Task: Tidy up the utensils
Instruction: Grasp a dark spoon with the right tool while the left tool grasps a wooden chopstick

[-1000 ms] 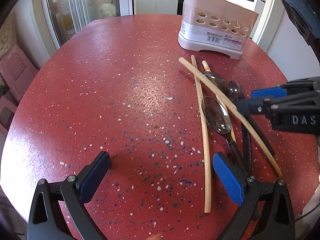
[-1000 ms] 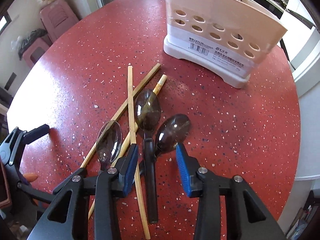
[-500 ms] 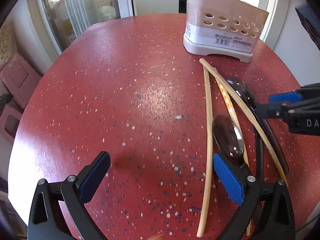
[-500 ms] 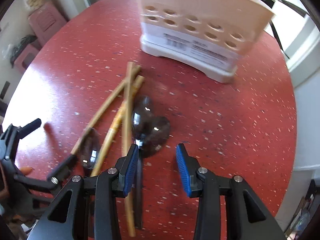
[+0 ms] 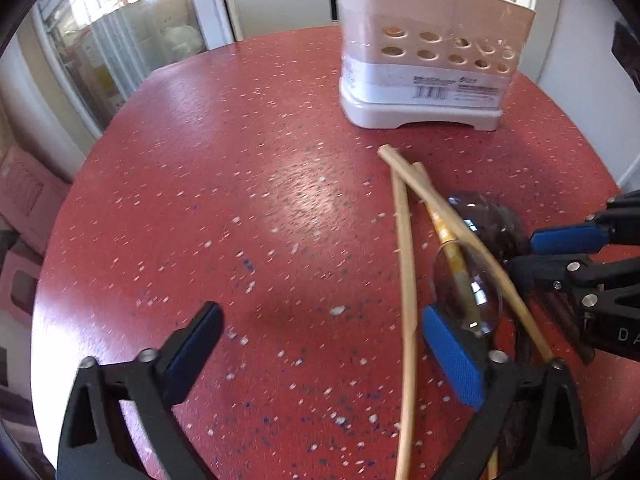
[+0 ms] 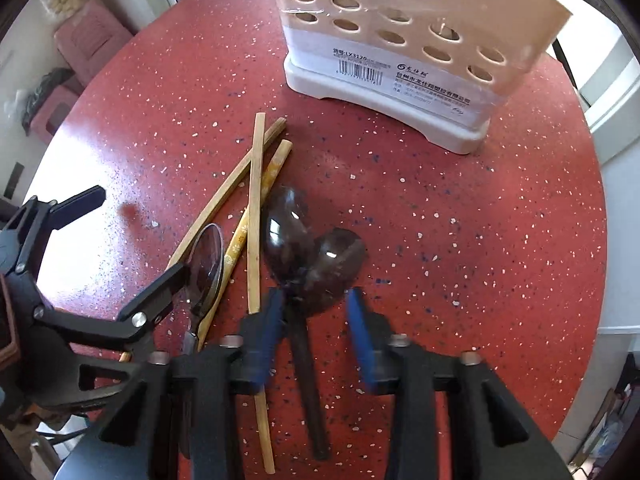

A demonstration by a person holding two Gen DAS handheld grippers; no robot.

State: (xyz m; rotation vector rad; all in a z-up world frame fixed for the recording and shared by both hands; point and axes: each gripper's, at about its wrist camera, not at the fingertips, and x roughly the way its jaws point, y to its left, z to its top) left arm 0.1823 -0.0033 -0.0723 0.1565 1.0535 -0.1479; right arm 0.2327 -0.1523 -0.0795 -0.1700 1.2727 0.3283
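The right gripper (image 6: 316,320) is held with jaws apart over the dark spoons (image 6: 316,252), which lie mid-tabletop beside the chopsticks (image 6: 254,208); one handle only should be pinched squarely, then carried to the caddy (image 6: 408,44) near the far edge. The left gripper (image 5: 320,352) is likewise spread, empty

A round red speckled stone worktop (image 5: 240,184) fills both views; beyond its left edge stand pink cushioned stools (image 6: 86,42).

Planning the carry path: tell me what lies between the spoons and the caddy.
Only bare red tabletop separates the dark spoons from the caddy; the chopstick tips end off to the side. The right wrist view shows it best.
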